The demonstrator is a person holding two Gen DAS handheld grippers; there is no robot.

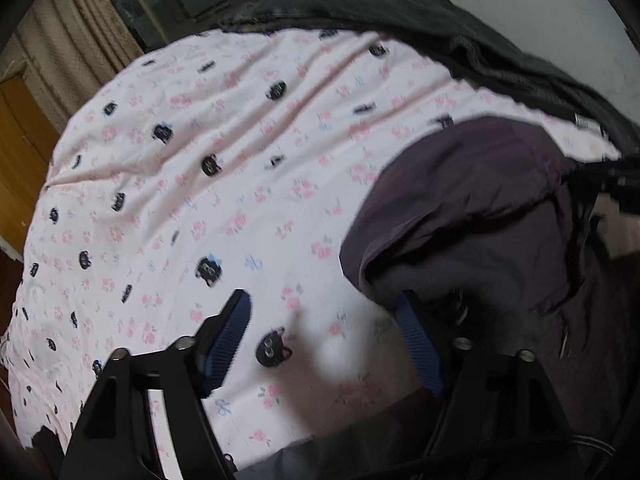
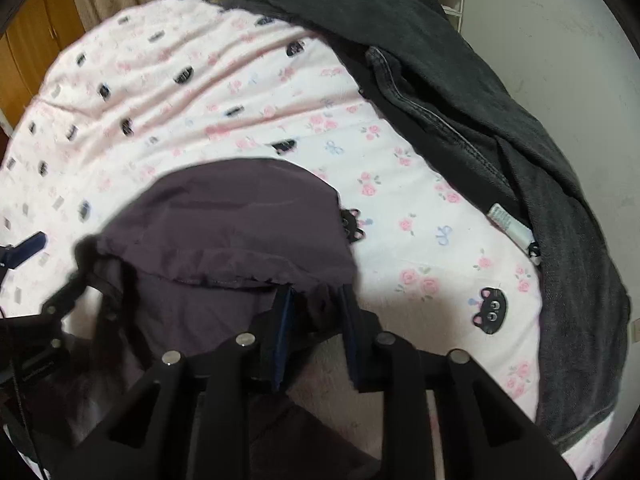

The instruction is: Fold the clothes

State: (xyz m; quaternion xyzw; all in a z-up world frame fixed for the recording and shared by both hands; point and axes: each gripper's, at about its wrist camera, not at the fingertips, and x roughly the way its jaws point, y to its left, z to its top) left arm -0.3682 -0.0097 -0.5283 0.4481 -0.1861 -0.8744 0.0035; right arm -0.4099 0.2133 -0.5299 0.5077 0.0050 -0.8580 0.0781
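Note:
A dark purple garment (image 1: 472, 208) lies bunched on a pink patterned bedsheet (image 1: 200, 160); in the right wrist view it (image 2: 240, 220) fills the lower middle. My left gripper (image 1: 324, 320) is open, its blue fingers wide apart, with the garment's edge against the right finger (image 1: 416, 336). My right gripper (image 2: 316, 316) is shut on a gathered fold of the purple garment's hem. The left gripper's blue fingertip (image 2: 28, 248) shows at the left edge of the right wrist view.
Dark grey jeans (image 2: 480, 100) lie along the sheet's far right edge by a white wall (image 2: 560, 20); they also show in the left wrist view (image 1: 440, 20). Beige curtains (image 1: 60, 40) and a wooden cabinet (image 1: 20, 152) stand beyond the bed.

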